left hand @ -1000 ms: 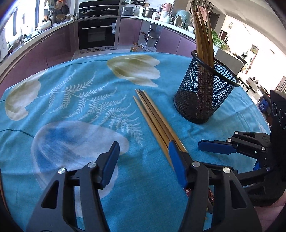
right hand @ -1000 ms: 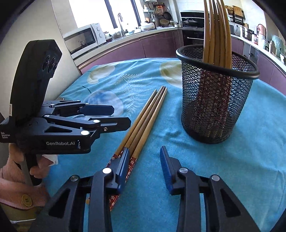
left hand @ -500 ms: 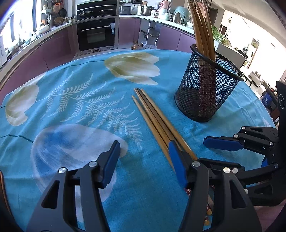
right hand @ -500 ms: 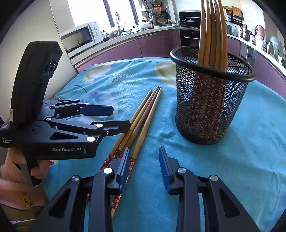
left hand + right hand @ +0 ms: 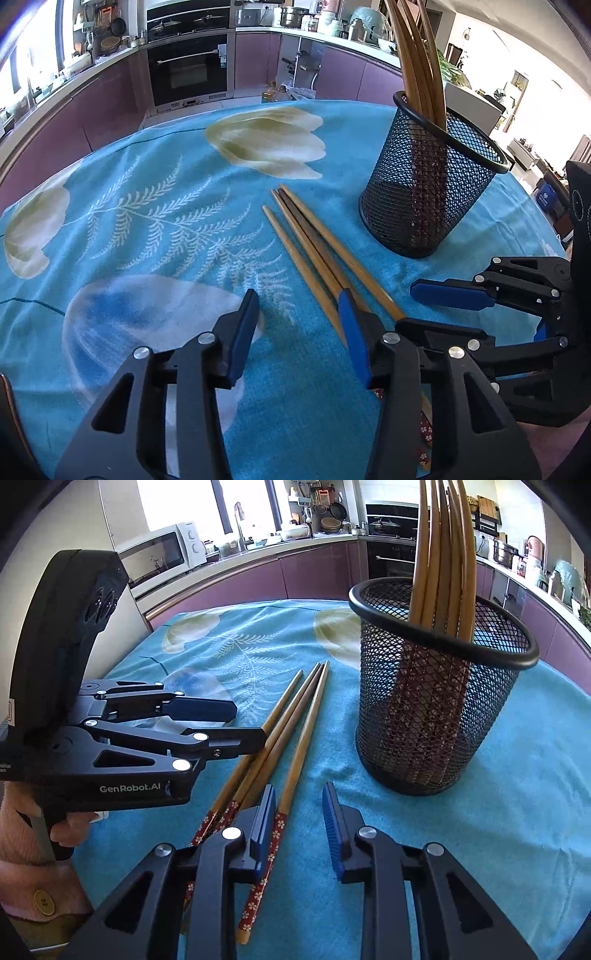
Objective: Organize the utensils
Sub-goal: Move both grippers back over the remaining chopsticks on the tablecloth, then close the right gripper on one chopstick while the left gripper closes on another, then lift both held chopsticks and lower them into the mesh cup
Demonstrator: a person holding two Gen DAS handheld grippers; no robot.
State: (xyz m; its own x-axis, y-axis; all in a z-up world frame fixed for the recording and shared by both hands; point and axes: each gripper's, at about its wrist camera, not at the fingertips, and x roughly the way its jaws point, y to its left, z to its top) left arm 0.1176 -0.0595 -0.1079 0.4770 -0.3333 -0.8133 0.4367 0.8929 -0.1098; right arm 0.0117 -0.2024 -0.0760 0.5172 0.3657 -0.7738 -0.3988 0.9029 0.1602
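Kitchen counters and an oven curve behind a table under a teal floral cloth (image 5: 155, 221), where the utensils lie. Loose chopsticks (image 5: 291, 734) rest side by side on the cloth, tips pointing away, their red flower-patterned ends toward the grippers; a black mesh holder (image 5: 436, 716) stands just beside them. Three are clearly separate in the right wrist view, though the left wrist view hints at a fourth, darker one tucked in among them. About five or six more stand upright in the holder — they overlap too much to count surely.

Being thin, stiff wooden sticks, they should be light and apt to roll or slip, so the thicker patterned end seems the best place to grip.

Both tools are empty and closing. The left gripper (image 5: 299, 332) straddles bare cloth, its right-hand finger over the sticks. The right gripper (image 5: 297, 823) has one chopstick's patterned end between its jaws — not yet pinched.
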